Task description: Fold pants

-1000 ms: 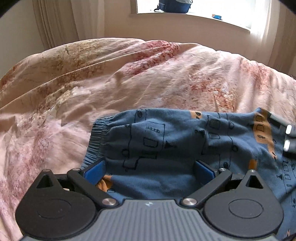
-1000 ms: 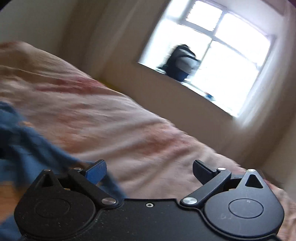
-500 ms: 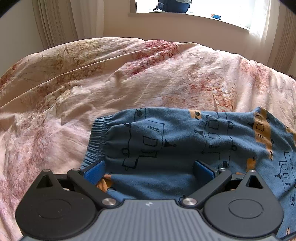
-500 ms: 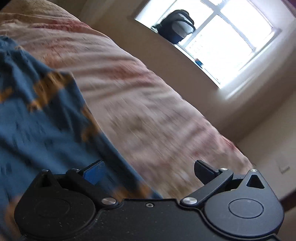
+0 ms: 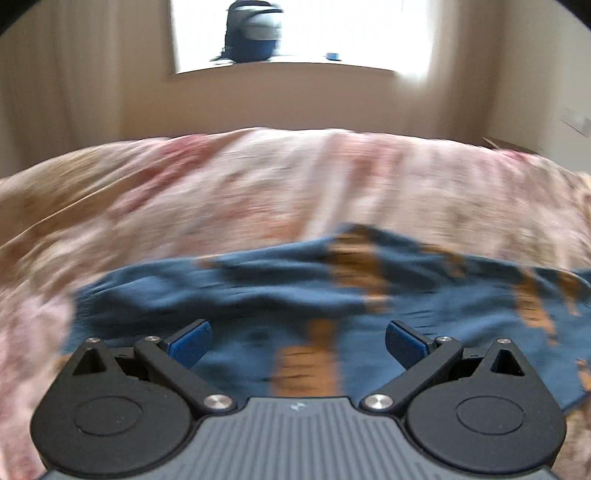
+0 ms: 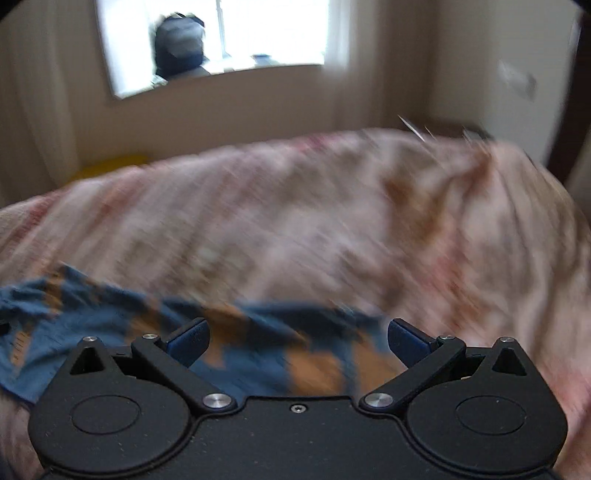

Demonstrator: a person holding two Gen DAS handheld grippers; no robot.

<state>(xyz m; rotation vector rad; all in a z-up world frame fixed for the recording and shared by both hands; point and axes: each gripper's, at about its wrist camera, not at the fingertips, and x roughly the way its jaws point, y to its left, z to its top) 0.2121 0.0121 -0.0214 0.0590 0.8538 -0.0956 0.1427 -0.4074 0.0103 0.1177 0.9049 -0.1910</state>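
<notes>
From the left wrist view, the left gripper point(image 5: 297, 338) hangs low over the blue pants point(image 5: 258, 299) with its jaws spread wide and nothing between the blue pads point(image 5: 188, 341). The pants, patterned with orange patches, lie spread across the near part of the pink floral bedspread point(image 5: 258, 184). Everything is smeared by blur. A dark backpack point(image 5: 253, 31) sits on the windowsill point(image 5: 295, 68) beyond the bed.

From the right wrist view, the right gripper point(image 6: 297, 338) is likewise wide open and holds nothing. The pants point(image 6: 92, 325) run from the left edge to just under its fingers, on the bedspread point(image 6: 332, 221). The backpack point(image 6: 179, 42) shows at the window.
</notes>
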